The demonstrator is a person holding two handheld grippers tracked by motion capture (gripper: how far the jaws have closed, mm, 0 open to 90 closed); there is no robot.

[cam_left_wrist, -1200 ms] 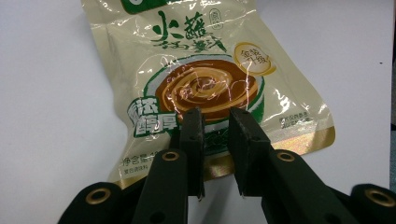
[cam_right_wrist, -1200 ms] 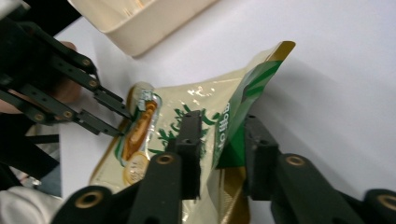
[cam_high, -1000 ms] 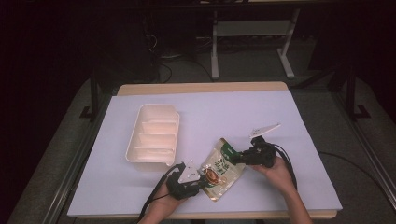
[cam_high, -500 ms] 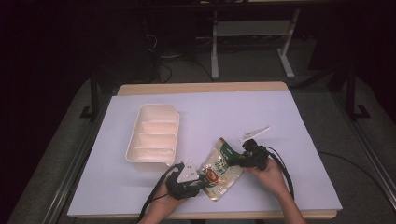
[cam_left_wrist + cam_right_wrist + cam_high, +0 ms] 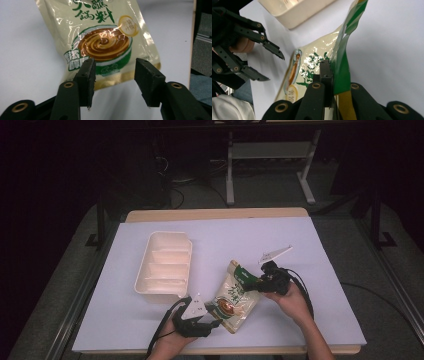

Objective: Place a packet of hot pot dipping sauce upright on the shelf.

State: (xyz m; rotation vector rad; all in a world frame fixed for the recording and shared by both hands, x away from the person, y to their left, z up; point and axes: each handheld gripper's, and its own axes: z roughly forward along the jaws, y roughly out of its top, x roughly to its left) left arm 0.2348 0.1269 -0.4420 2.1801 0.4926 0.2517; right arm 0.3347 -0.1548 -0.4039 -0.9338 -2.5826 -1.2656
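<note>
- Sat on the white table cover, near its front edge between the two grippers: a cream and green sauce pouch, printed with a bowl of brown sauce.
- Lay tilted, upper green end raised toward the right gripper, lower end toward the left gripper.
- Clamped the pouch's green top edge between the right gripper's jaws, pads pressed flat against the film on both sides.
- Held in a hand reaching in from the bottom right, grey three-cornered plate pointing away across the table.
- Stood apart on the left gripper, jaws just opened, pads clear of the pouch; pouch's gold bottom seam seen just beyond and between the fingertips, not touched.
- Seen also from the right gripper view: left gripper's two jaws spread, hand behind them, pouch's lower end just beside.
- Rested well to the left of the pouch, farther back on the cover: a white ribbed plastic tray, lengthwise front to back, nothing visible inside.
- Stood beyond the table's far edge: a white metal frame on the dark floor.
</note>
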